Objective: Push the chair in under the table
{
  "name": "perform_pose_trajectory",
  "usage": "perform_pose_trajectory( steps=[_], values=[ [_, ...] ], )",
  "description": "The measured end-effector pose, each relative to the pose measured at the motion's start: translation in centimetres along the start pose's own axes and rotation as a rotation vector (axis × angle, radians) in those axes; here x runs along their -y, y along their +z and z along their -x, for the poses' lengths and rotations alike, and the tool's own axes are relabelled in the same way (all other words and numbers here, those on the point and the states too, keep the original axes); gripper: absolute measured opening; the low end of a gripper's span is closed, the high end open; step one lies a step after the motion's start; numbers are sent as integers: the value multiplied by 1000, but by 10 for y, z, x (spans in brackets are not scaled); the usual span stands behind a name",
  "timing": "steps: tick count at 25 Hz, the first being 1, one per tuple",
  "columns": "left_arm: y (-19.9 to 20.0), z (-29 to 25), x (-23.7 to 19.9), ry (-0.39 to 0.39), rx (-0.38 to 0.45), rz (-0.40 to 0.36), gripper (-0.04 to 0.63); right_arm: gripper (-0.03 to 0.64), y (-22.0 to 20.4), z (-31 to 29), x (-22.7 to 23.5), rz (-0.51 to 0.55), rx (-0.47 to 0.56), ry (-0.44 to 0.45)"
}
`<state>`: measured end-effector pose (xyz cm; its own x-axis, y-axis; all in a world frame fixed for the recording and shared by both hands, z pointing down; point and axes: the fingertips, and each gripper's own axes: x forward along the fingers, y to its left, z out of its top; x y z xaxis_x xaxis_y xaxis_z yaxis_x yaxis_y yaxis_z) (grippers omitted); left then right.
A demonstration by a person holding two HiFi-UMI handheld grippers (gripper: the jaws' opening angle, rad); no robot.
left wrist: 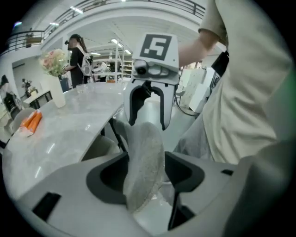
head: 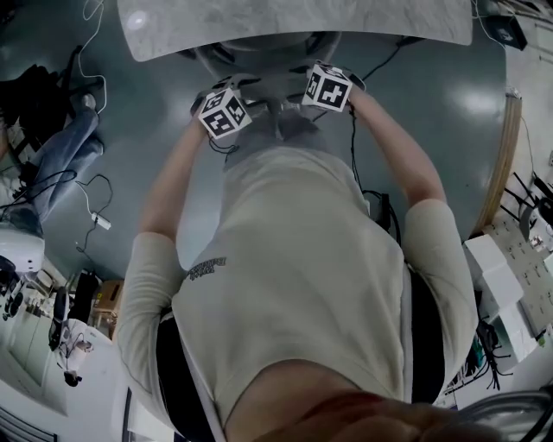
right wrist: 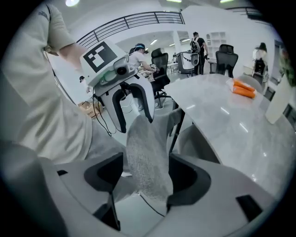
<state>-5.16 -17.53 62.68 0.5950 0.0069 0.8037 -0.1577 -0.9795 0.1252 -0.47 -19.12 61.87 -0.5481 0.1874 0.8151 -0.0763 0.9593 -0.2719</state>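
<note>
The grey fabric chair (head: 275,86) stands at the edge of the marble table (head: 294,22), its seat partly beneath the top. My left gripper (head: 221,90) and right gripper (head: 333,69) hold the top of its backrest side by side. In the left gripper view the backrest's fabric edge (left wrist: 147,152) fills the gap of the left gripper (left wrist: 145,172), touching both pads. In the right gripper view the same backrest (right wrist: 147,157) sits pinched in the right gripper (right wrist: 147,175). Each view shows the other gripper across the backrest.
On the table (left wrist: 60,129) stand a white vase with flowers (left wrist: 55,78) and an orange packet (left wrist: 30,122). The person's body is close behind the chair. Cables (head: 91,216), blue cloth (head: 69,151), boxes (head: 510,268) and a wooden strip (head: 503,164) lie around. People and office chairs (right wrist: 162,62) are in the distance.
</note>
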Motion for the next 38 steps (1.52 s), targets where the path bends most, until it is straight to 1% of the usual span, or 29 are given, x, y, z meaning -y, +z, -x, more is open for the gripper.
perform_pose_trajectory(
  steps=[3,5,10,13,18,19,21,25,28,32,35,38],
  values=[
    [21,22,-8,53,110,89,250,307,17,16,3,-15,34,-59],
    [34,38,-16,107,178,122,249,287,31,28,7,-27,69,-109],
    [63,80,-39,272,296,133,231,230,75,64,18,-102,233,-232],
    [85,115,-52,362,386,132,161,193,103,91,27,-135,354,-337],
    [117,169,-65,480,528,164,142,153,137,146,34,-162,535,-496],
    [122,180,-68,503,549,165,126,149,143,157,35,-170,570,-518],
    [135,200,-71,540,585,146,118,139,157,178,35,-183,637,-554],
    [163,243,-70,579,693,129,110,115,182,218,29,-176,747,-624],
    [186,278,-69,633,759,96,101,103,201,250,21,-159,821,-668],
    [212,326,-61,693,853,108,91,97,224,284,6,-134,881,-703],
    [227,350,-51,723,889,80,87,97,241,310,-9,-84,913,-723],
    [237,366,-43,745,900,76,84,89,253,337,-25,-46,966,-750]
  ],
)
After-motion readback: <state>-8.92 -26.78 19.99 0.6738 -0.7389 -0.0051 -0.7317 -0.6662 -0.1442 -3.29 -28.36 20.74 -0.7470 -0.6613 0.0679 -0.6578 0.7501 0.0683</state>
